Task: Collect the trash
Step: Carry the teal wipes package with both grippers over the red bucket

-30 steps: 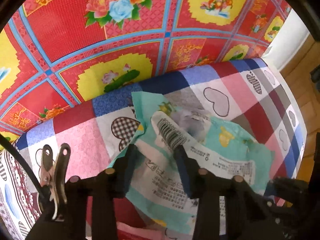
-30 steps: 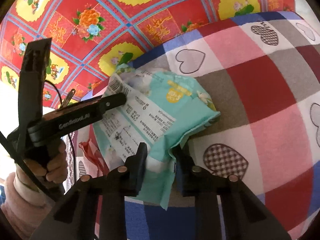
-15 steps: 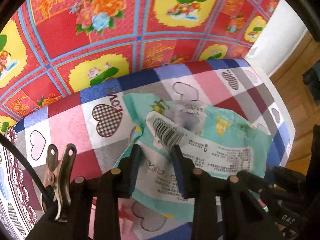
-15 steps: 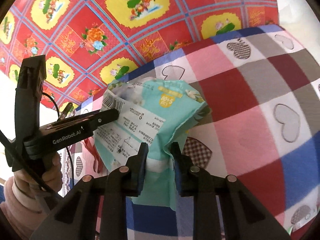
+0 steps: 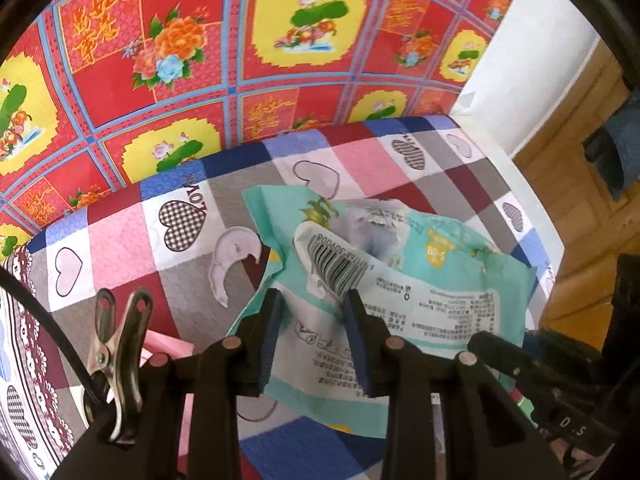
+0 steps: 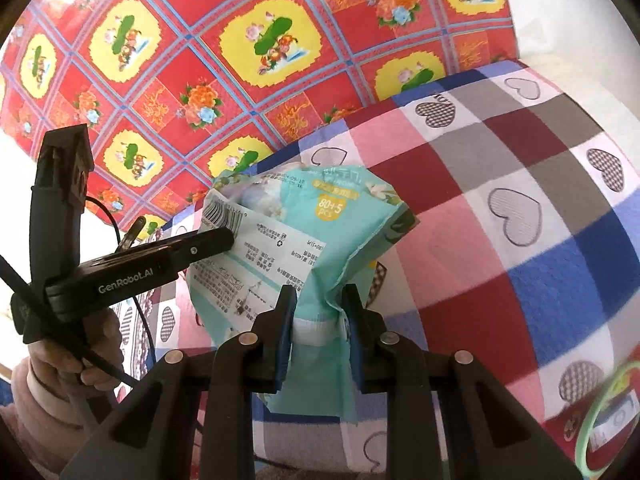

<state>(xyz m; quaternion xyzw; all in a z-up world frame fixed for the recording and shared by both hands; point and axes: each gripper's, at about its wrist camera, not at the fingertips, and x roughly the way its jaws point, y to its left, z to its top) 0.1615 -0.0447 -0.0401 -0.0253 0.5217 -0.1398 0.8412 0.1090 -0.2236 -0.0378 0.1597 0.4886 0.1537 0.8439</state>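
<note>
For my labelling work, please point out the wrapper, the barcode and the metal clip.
wrapper (image 6: pixel 340 240), right wrist view, teal front panel.
barcode (image 5: pixel 334 268), left wrist view, middle of the stripes.
metal clip (image 5: pixel 120 344), left wrist view, its handles.

Both claws are showing black plastic arms with round silver rivets and blue pads lining the fingers (image 6: pixel 285 332). The left claw (image 6: pixel 224 236) is wearing white "GenRobot.AI" lettering on its side, with a black cable (image 6: pixel 100 364) trailing off it. A steel spring clip (image 5: pixel 116 348) is sitting beside the left claw's fingers, and a fuzzy pink sleeve (image 6: pixel 24 408) is covering the wrist
</note>
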